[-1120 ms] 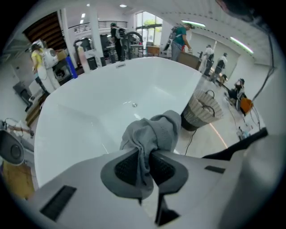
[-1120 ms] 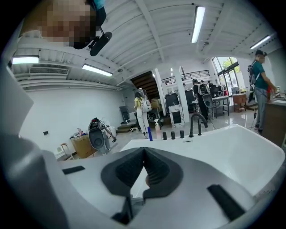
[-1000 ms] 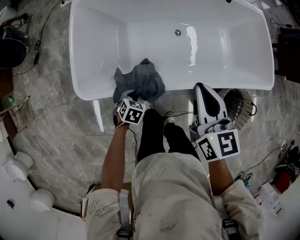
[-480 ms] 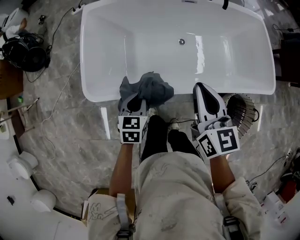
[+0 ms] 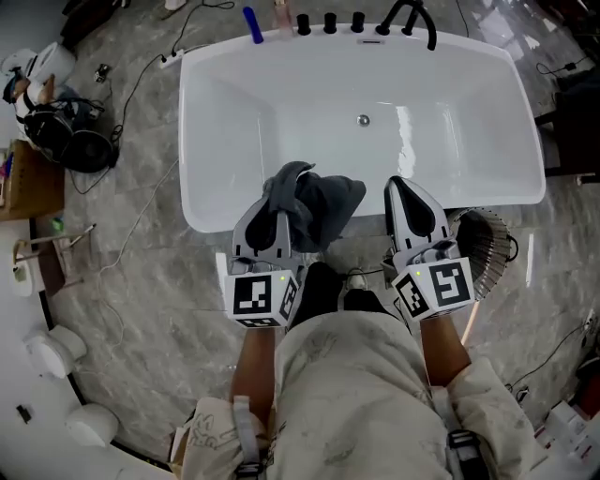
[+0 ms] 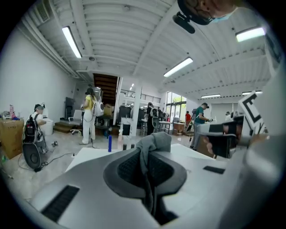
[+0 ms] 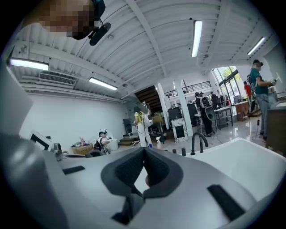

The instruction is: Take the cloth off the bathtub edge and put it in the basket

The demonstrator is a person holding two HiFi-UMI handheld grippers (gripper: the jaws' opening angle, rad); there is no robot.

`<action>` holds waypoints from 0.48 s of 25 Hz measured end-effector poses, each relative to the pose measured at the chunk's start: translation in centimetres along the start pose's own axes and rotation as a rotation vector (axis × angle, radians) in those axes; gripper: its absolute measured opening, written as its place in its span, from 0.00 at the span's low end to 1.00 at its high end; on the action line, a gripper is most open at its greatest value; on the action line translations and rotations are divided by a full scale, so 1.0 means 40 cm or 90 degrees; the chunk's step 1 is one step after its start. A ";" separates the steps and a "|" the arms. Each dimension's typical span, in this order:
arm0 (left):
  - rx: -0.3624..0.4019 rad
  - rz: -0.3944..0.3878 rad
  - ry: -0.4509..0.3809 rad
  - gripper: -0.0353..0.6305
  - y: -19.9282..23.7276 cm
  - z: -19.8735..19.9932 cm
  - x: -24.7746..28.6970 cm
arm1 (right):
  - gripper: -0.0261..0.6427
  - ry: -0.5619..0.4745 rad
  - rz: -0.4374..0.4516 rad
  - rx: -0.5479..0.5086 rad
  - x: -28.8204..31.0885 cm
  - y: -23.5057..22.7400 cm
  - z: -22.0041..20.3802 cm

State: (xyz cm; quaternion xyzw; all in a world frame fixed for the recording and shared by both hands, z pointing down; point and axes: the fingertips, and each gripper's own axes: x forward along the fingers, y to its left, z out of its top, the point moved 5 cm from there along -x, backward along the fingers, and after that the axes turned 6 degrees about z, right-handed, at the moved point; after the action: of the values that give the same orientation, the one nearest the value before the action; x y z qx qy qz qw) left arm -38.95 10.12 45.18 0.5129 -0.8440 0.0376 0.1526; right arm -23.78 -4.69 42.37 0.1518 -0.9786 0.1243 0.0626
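The left tongs (image 5: 275, 216) are pinched on the dark grey cloth (image 5: 328, 206), and their jaws have just tightened further on it. In the left gripper view the cloth (image 6: 152, 145) runs as a thin fold down between the pads and bunches up above the tips of the left tongs (image 6: 145, 156). The end of it nearest the hand is lost in the dark slot.

From the head view the free part of the cloth spreads to the right of these tongs and overlaps the near rim of the white bathtub (image 5: 202, 178). Whether it touches that rim or hangs clear above it cannot be told from this angle. On the tub's far rim stand a blue bottle (image 5: 253, 23) and a black faucet (image 5: 412, 17), the faucet cut close by the top of the frame.

The right tongs (image 5: 405, 192) sit just right of the cloth, apart from it. In their own view the right tongs (image 7: 144, 154) have their pads pressed together at the tips, with nothing gripped.

The wire basket (image 5: 487, 239) stands on the floor beside the tub's near right corner. Its left side is hidden behind the right tongs, and its inside is too dark to make out. The person's legs cover the floor below the tub's edge.
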 end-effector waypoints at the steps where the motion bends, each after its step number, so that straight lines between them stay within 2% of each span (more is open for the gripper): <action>1: 0.002 0.001 -0.017 0.07 0.001 0.031 -0.005 | 0.02 -0.004 0.000 -0.003 0.001 0.005 0.010; 5: -0.014 -0.001 -0.062 0.07 0.010 0.122 -0.011 | 0.02 -0.018 -0.002 -0.015 0.003 0.023 0.042; 12: -0.013 -0.046 -0.145 0.07 -0.002 0.260 -0.006 | 0.02 -0.053 -0.037 -0.039 0.005 0.038 0.109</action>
State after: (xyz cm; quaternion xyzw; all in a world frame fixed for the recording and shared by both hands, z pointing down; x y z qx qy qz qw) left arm -41.05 7.99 35.20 0.5427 -0.8369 -0.0349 0.0619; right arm -24.80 -4.50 37.87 0.1831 -0.9789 0.0859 0.0297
